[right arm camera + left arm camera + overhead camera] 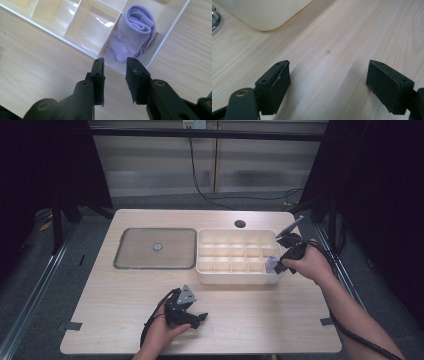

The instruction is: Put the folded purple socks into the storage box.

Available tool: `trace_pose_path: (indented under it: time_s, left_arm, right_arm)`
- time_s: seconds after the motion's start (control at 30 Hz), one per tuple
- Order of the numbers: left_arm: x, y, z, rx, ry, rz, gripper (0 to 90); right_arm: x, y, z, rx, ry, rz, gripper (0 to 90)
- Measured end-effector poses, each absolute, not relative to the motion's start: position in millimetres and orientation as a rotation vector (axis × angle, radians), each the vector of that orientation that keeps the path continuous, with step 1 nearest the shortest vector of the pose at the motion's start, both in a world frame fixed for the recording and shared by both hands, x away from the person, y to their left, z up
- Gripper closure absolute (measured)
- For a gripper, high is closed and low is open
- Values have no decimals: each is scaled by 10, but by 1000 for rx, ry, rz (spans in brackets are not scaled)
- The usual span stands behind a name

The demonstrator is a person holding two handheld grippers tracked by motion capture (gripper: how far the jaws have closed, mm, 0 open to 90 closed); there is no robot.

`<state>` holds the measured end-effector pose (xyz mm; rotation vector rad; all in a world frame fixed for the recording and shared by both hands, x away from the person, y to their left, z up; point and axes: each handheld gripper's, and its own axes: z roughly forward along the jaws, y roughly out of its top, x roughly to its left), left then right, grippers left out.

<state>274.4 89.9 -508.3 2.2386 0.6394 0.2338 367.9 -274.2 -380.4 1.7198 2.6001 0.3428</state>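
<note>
A rolled lilac sock (133,35) lies in the corner compartment of the cream divided box (82,48), the near right compartment in the high view, where the sock (271,265) shows at the box (240,278). My right gripper (115,65) hovers just above that corner with a gap between its jaws and nothing between them; the sock lies beyond the tips, free of the pads. In the high view the right gripper (285,262) sits at the box's right end. My left gripper (327,82) stands wide open over bare wood, near the table's front edge (197,319).
A grey flat tray (155,248) with a small round metal piece (158,247) at its middle lies left of the box. A cable hole (240,224) is behind the box. Bare wood stretches along the front of the table (260,320).
</note>
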Motion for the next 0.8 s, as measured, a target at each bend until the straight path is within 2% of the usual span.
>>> trace_pose_path:
  time_s: [0.8]
  left_arm:
    - [2744,899,-5083,2238,639,235,188]
  right_arm:
    - [3440,-2669,-3788,1619,2657,345,480]
